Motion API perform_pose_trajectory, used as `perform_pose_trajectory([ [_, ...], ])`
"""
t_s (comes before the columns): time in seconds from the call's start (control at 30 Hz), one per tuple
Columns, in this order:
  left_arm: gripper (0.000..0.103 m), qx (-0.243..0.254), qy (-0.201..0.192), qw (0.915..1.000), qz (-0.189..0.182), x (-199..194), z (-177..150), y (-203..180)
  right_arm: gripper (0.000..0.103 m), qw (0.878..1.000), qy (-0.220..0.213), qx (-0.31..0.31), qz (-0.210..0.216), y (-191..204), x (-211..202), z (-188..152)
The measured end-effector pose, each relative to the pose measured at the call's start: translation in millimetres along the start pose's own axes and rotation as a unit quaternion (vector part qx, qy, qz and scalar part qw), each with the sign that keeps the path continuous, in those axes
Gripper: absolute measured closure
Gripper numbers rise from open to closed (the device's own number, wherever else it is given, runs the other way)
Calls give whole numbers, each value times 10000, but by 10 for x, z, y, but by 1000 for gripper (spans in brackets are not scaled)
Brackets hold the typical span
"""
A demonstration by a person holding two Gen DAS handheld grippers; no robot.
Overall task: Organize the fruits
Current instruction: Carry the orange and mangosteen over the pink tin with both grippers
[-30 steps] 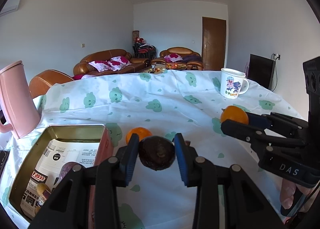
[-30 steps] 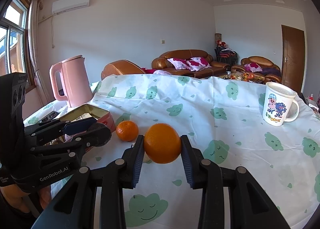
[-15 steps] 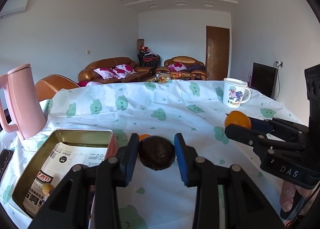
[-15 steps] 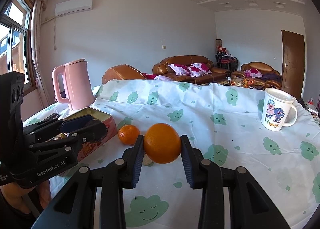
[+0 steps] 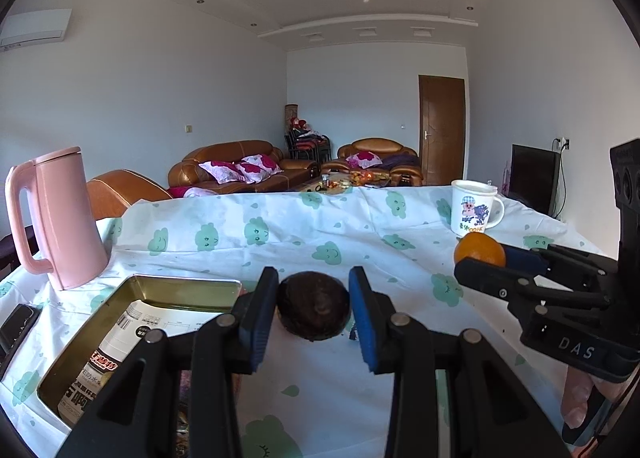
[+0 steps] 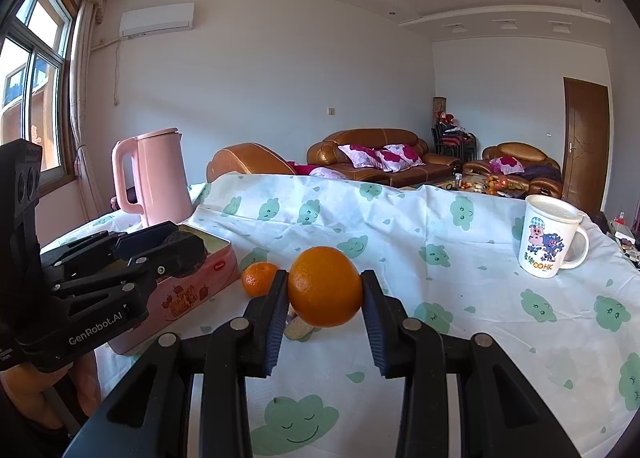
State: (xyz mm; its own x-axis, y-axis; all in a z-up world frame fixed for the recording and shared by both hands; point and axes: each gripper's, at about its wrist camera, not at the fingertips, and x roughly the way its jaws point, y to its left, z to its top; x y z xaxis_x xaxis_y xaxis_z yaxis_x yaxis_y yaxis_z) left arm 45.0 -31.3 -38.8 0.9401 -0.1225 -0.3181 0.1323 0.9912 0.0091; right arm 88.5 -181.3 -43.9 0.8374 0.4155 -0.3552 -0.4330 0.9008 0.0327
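your left tool (image 5: 313,308) pinches dark fruit (image 5: 313,305) raised beside tin (image 5: 176,285), likely for drop-in; your right tool (image 6: 325,292) pinches orange (image 6: 325,286) above bench (image 6: 460,298); mandarin (image 6: 259,278) waits by tin

Left wrist view: you look forward along the left gripper (image 5: 314,308), low and close over the desk (image 5: 280,234), facing the far sofa (image 5: 236,166) and door. Right wrist view: same heading from the right gripper (image 6: 325,292), set further right. Shared by both: pink kettle (image 5: 60,214), open tin (image 5: 80,354), cartoon mug (image 6: 550,236), sofa. Each view catches the other gripper at its edge.
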Motion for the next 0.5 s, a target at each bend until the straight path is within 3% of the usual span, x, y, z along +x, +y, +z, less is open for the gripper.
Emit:
perform_pose_trajectory([
  [0.5, 65, -86, 45, 9999, -69, -44, -12, 100, 65, 9997, 212, -156, 6, 133, 95, 16],
])
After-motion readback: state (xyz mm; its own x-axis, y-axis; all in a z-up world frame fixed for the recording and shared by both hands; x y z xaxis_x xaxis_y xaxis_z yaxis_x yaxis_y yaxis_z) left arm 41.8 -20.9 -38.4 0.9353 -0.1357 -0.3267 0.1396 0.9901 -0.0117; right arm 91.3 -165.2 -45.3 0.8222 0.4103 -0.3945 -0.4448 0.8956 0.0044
